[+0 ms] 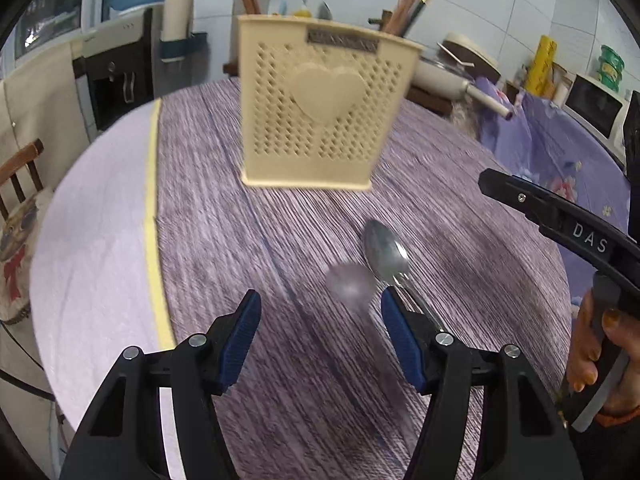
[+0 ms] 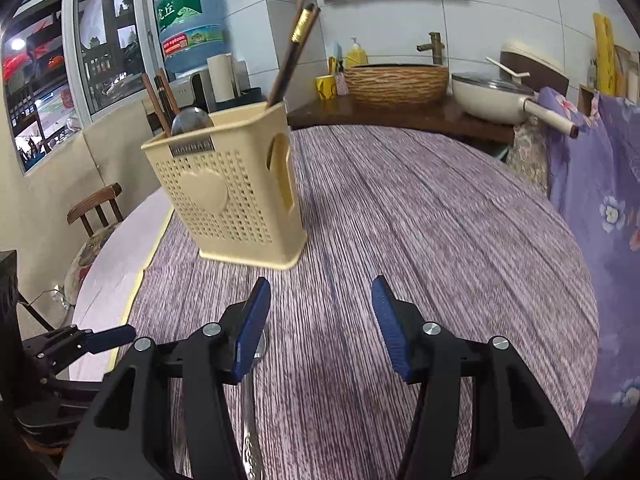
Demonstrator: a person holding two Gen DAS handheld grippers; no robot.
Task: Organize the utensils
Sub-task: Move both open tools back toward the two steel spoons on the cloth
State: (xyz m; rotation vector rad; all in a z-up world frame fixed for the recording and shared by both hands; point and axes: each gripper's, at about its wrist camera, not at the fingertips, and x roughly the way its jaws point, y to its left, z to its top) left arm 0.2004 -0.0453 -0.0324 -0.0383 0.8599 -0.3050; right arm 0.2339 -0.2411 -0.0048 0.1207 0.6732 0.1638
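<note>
A cream perforated utensil holder (image 1: 320, 108) with a heart on its front stands on the purple striped tablecloth (image 1: 248, 240). In the right wrist view the holder (image 2: 236, 188) contains dark chopsticks (image 2: 294, 52) and a metal spoon (image 2: 191, 120). A second metal spoon (image 1: 387, 256) lies on the cloth, its handle running under my left gripper's right finger (image 1: 402, 340). My left gripper (image 1: 318, 342) is open over the cloth beside it. My right gripper (image 2: 320, 328) is open and empty; a spoon (image 2: 250, 408) lies beneath its left finger.
A wooden chair (image 2: 96, 208) stands left of the table. A sink counter with a woven basin (image 2: 396, 82) and a white pan (image 2: 496, 98) lies behind. A floral purple cloth (image 2: 600, 200) hangs at the right. The right gripper's body (image 1: 560, 216) shows in the left wrist view.
</note>
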